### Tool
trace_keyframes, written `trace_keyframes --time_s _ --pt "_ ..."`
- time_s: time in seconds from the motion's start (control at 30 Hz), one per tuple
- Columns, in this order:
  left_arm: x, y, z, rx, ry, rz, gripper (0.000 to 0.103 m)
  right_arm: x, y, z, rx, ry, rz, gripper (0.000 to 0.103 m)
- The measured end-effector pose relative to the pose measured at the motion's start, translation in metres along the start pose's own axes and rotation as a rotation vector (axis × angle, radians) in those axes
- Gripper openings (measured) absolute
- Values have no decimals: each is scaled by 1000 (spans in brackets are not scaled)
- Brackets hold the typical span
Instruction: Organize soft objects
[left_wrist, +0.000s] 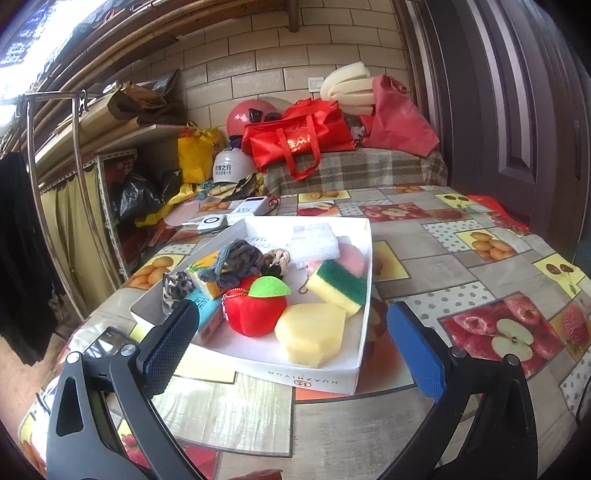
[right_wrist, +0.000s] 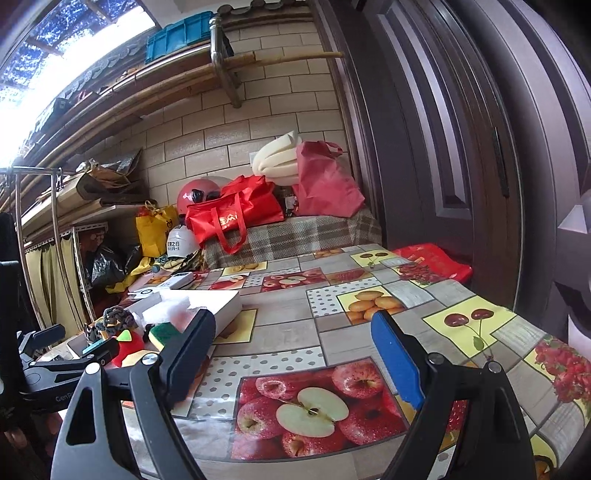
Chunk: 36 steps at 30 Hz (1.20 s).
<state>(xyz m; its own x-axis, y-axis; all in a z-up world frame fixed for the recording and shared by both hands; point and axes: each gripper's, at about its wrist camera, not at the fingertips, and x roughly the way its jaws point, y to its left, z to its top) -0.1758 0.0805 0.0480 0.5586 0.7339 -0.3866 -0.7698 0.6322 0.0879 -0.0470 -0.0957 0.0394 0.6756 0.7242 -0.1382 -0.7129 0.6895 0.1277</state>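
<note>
A white cardboard box (left_wrist: 317, 376) on the fruit-print table holds the soft objects. Among them are a red plush apple (left_wrist: 255, 308), a pale yellow sponge block (left_wrist: 312, 334), a green-and-yellow scouring sponge (left_wrist: 338, 284), a white folded cloth (left_wrist: 312, 242), a pink pad (left_wrist: 351, 258) and knotted rope toys (left_wrist: 236, 258). My left gripper (left_wrist: 291, 347) is open just in front of the box, its fingers straddling the near corner, with nothing held. In the right wrist view my right gripper (right_wrist: 295, 354) is open over bare table, to the right of the box (right_wrist: 221, 306).
Behind the box lie a power bank (left_wrist: 255, 206) and a small white device (left_wrist: 210, 223). A plaid-covered bench (left_wrist: 354, 166) with red bags (left_wrist: 299, 136) and helmets stands against the brick wall. A dark door (right_wrist: 461, 147) is on the right. The left gripper's body (right_wrist: 55, 369) shows at the right wrist view's left edge.
</note>
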Motion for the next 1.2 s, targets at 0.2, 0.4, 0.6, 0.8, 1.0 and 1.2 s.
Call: trace_keyframes --time_s 0.2,0.4,0.6,0.8,1.0,1.2 --pt "0 0 -1 9 -12 -1 103 -2 -9 0 46 2 1 87" --pt "-3 0 -3 7 -27 22 103 -5 -6 0 29 -9 2 87" --pt "-18 0 -5 11 -98 25 103 -6 -1 2 0 -19 9 87" --pt "-30 -3 -5 33 -165 -47 103 -6 2 2 -17 -24 13 87" --pt "-29 -3 -3 34 -144 -70 103 -5 6 2 -42 -23 17 87" --pt "-31 -6 -4 43 -149 -94 103 -6 11 0 -72 -24 24 87"
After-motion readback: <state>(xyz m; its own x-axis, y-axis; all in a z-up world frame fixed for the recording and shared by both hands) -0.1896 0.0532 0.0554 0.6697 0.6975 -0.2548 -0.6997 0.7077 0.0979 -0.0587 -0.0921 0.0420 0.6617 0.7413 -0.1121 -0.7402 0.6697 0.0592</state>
